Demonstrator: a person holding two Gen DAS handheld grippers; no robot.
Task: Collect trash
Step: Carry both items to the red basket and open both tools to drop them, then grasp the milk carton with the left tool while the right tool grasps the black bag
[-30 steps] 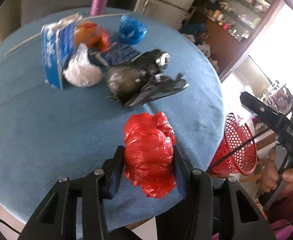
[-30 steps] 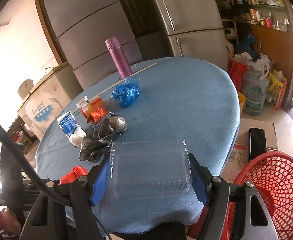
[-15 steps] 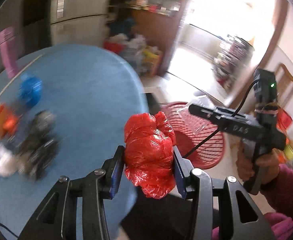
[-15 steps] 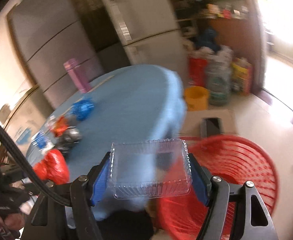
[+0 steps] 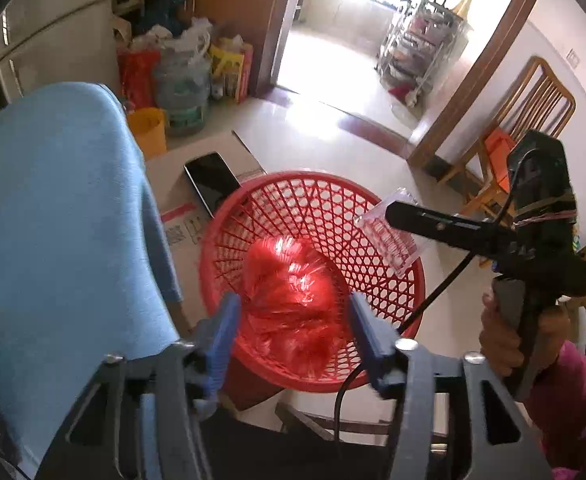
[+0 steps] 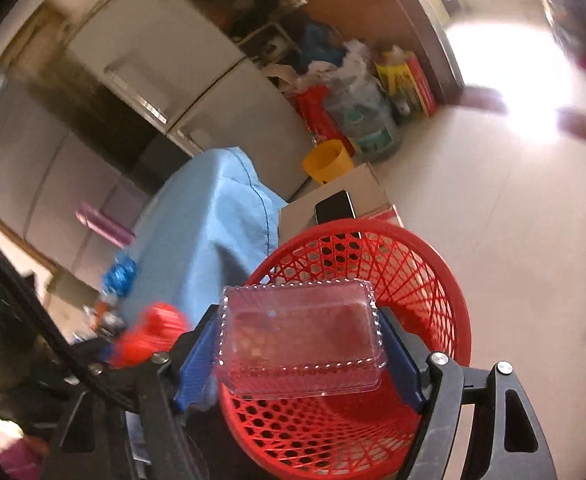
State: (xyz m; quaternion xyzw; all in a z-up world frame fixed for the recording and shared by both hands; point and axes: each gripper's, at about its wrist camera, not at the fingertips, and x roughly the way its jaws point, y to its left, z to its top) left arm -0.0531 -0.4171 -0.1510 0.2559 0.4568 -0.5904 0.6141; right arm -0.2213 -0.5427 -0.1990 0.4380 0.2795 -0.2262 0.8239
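The left gripper [image 5: 291, 330] was opening, its blue pads drawn off the blurred red plastic bag [image 5: 289, 300] over the red mesh basket [image 5: 313, 216]; letting go only above the basket's middle seemed the sound way. The right gripper [image 6: 301, 340] was opening too, the clear plastic clamshell [image 6: 299, 336] between its jaws. At two o'clock the left view alone showed the clamshell over the far rim; the right alone showed leftover trash on the blue-clothed table [image 6: 213, 216] at nine o'clock.

Two black hand-held grippers, left gripper [image 5: 291, 334] and right gripper [image 6: 301, 350]: blue finger pads, silver screws, black cable; magenta sleeve [image 5: 569, 396].
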